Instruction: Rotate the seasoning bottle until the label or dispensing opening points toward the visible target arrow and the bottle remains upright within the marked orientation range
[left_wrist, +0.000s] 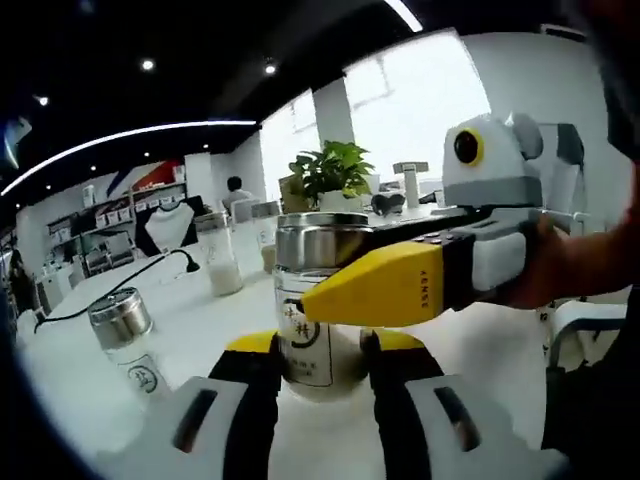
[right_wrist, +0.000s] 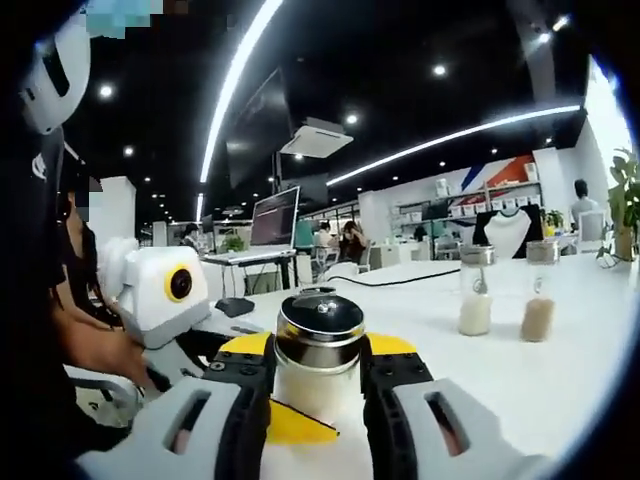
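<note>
The seasoning bottle (left_wrist: 320, 245) is a glass jar with a steel lid and a white label with dark characters; it stands upright on the white table (left_wrist: 190, 335). My left gripper (left_wrist: 325, 345) holds it low down, a black-and-yellow jaw pressed against each side. My right gripper (left_wrist: 360, 290) comes in from the right in a person's hand, its yellow jaw lying across the jar's front just under the lid. In the right gripper view the bottle (right_wrist: 320, 315) sits between the right gripper (right_wrist: 318, 352) jaws, and a yellow jaw of the left gripper (right_wrist: 295, 425) shows below it.
A second steel-lidded jar (left_wrist: 122, 325) stands at the near left, and one with white powder (left_wrist: 220, 262) farther back by a black cable (left_wrist: 120, 285). Two more jars (right_wrist: 475, 290) (right_wrist: 540, 292) stand to the right. A potted plant (left_wrist: 332, 170), a laptop (right_wrist: 275, 220) and seated people lie beyond.
</note>
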